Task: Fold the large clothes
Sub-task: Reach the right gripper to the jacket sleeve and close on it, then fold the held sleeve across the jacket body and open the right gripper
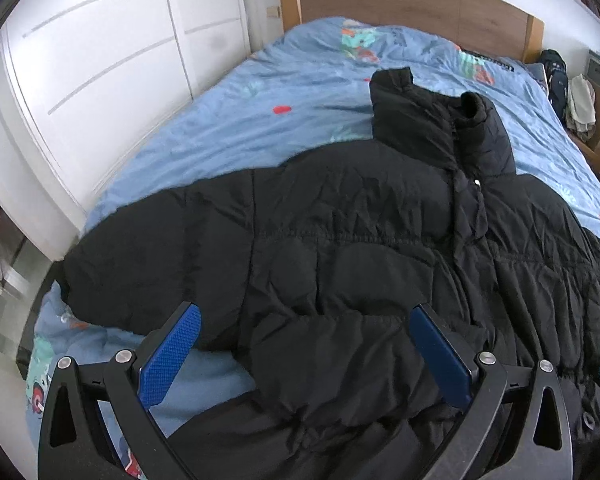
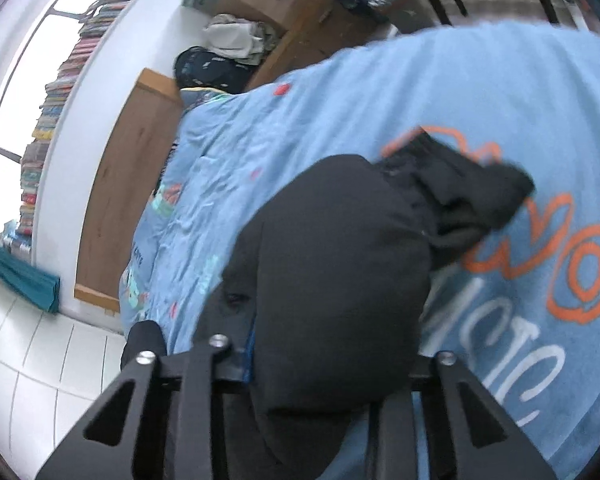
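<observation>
A black puffer jacket lies spread front-up on a bed covered by a light blue printed duvet; its quilted shell is creased, its high collar stands up at the far end, and a closed front placket with a small pale snap runs down to the right of the left gripper's centre line. The left gripper hangs over the near hem of the jacket with its jaws spread wide, the blue textured pads to either side of a puffy fold and not pressing on it; nothing is held. One sleeve reaches out to the left of this gripper, toward the bed's edge beside the white wardrobe doors. In the right wrist view, the right gripper is clenched on a bulging mass of the jacket's black fabric that fills the space between its fingers and hides the pads; ahead and to the right of it a sleeve end lies on the duvet. Beyond the bed stands a wooden headboard.
</observation>
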